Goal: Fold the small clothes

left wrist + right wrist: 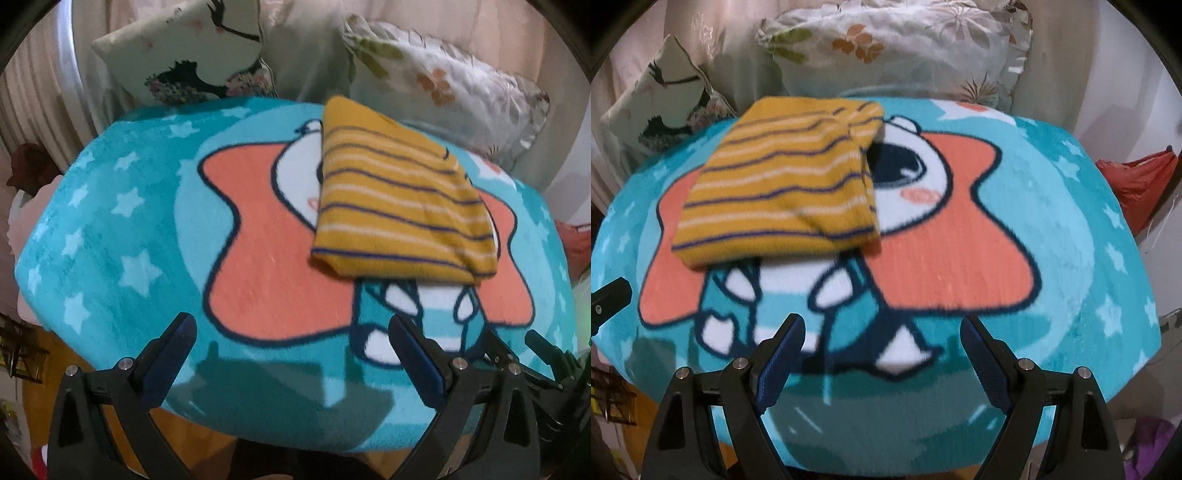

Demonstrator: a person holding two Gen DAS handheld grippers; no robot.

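Note:
A folded yellow garment (pixel 399 199) with navy and white stripes lies on a teal cartoon blanket (pixel 110 229). In the right wrist view the garment (pixel 783 184) sits to the upper left on the blanket (pixel 1071 229). My left gripper (pixel 291 332) is open and empty, above the blanket's near edge, short of the garment. My right gripper (pixel 882 336) is open and empty, also near the front edge. The right gripper's fingers (pixel 535 347) show at the left view's lower right.
Two patterned pillows (pixel 192 55) (pixel 443 81) lean behind the blanket. A red item (pixel 1137 184) lies off the right side. Wooden floor (pixel 48 387) shows below the left edge. Part of the left gripper (pixel 605 299) shows at the right view's left edge.

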